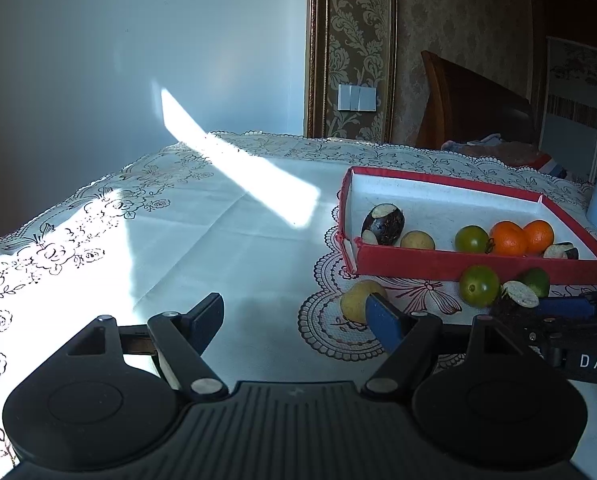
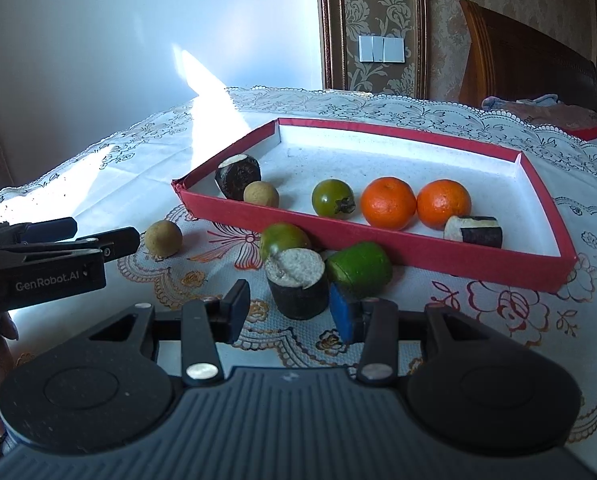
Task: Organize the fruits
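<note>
— Well, closest to us the right gripper (image 2: pixel 286 308) has its jaws spread, and a dark-skinned chunk with a pale cut top (image 2: pixel 296 284) stands upright on the cloth between them; whether the pads touch it I can't tell.

— And the left gripper (image 1: pixel 298 320)?

— Its jaws are wide apart too, holding nothing, low over the tablecloth (image 1: pixel 218 232), with a tan round fruit (image 1: pixel 356 300) lying just beyond its blue fingertip.

— What's next to the dark chunk?

— A lime-green fruit (image 2: pixel 358 268) just beside it on the right, a green tomato (image 2: pixel 282 238) right behind it. All four are outside the box.

— And inside?

— The red box (image 2: pixel 378 240) holds, along its near wall, a dark chunk (image 2: pixel 238 176), a tan ball (image 2: pixel 261 195), a green tomato (image 2: pixel 332 198), two oranges (image 2: pixel 388 203) side by side, and another dark-and-pale piece (image 2: pixel 473 231).
</note>
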Motion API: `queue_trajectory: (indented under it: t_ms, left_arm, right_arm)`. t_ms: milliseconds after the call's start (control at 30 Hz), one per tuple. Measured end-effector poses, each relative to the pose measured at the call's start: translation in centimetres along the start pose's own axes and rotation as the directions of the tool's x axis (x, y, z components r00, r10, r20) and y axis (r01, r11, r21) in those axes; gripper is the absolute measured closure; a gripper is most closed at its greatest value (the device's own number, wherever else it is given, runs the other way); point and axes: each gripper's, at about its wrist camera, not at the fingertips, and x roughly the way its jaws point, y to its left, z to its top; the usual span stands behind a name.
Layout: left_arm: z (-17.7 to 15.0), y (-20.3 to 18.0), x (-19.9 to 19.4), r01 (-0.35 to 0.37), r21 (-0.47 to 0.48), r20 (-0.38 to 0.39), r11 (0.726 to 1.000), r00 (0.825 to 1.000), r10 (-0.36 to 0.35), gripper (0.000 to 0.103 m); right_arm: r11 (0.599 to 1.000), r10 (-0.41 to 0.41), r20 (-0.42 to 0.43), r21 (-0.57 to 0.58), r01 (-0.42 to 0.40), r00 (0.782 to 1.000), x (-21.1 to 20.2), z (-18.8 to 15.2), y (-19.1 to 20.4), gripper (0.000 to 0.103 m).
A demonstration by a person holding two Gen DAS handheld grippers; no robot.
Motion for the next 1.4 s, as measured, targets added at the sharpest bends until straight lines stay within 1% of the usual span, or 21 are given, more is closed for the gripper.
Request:
queue_trajectory:
  t_ms: [133, 400, 567, 633, 833, 967, 1133, 1300, 1400]
  left_arm:
    - [0.0, -0.1, 0.1, 0.002, 0.005, -0.006, 1.000, 1.000, -0.002, 0.025]
    - [0.2, -0.6, 0.7, -0.009, 0.036, -0.040, 0.999, 0.999, 0.011, 0.025]
    - [0.2, -0.3, 0.9, -0.027, 0.008, -0.045, 1.000, 0.999, 0.028, 0.025]
    - [0.3, -0.1, 0.9, -0.016, 0.004, -0.048, 1.000, 0.999, 0.016, 0.025]
    - [0.3, -0.9, 1.1, -0.006, 0.050, -0.060, 0.999, 0.998, 0.009, 0.025]
    - [0.3, -1.1, 1.3, -0.002, 0.057, -0.066, 0.998, 0.998, 0.006, 0.025]
    - [0.5, -1.0, 1.8, 0.016, 0.052, -0.093, 0.999, 0.996, -0.011, 0.025]
    - [0.6, -1.5, 2.2, 0.038, 0.085, -0.113, 0.996, 0.993, -0.029, 0.025]
    - [0.8, -1.8, 2.6, 0.039, 0.083, -0.127, 0.996, 0.992, -0.028, 0.025]
  right_arm:
    - [1.000, 0.001, -0.014, 0.017, -0.001, 1.000, 0.8, 0.3, -0.3, 0.070]
    - [0.999, 0.025, -0.003, 0.030, -0.025, 1.000, 0.0, -0.3, -0.4, 0.071]
    - [0.999, 0.023, 0.003, 0.038, -0.023, 1.000, -1.1, -1.0, -0.7, 0.071]
    - [0.999, 0.027, 0.003, 0.043, -0.027, 1.000, -1.4, -1.3, -0.9, 0.071]
    - [0.997, 0.026, 0.015, 0.070, -0.027, 1.000, -2.2, -1.9, -1.6, 0.071]
    - [0.997, 0.016, 0.022, 0.069, -0.018, 1.000, -2.7, -2.1, -1.7, 0.071]
    - [0.997, 0.007, 0.026, 0.081, -0.009, 1.000, -3.2, -2.4, -2.2, 0.071]
    - [0.996, 0.003, 0.034, 0.092, -0.006, 0.999, -3.6, -2.7, -2.5, 0.071]
    - [0.995, 0.003, 0.039, 0.095, -0.006, 0.999, -3.7, -2.7, -2.6, 0.071]
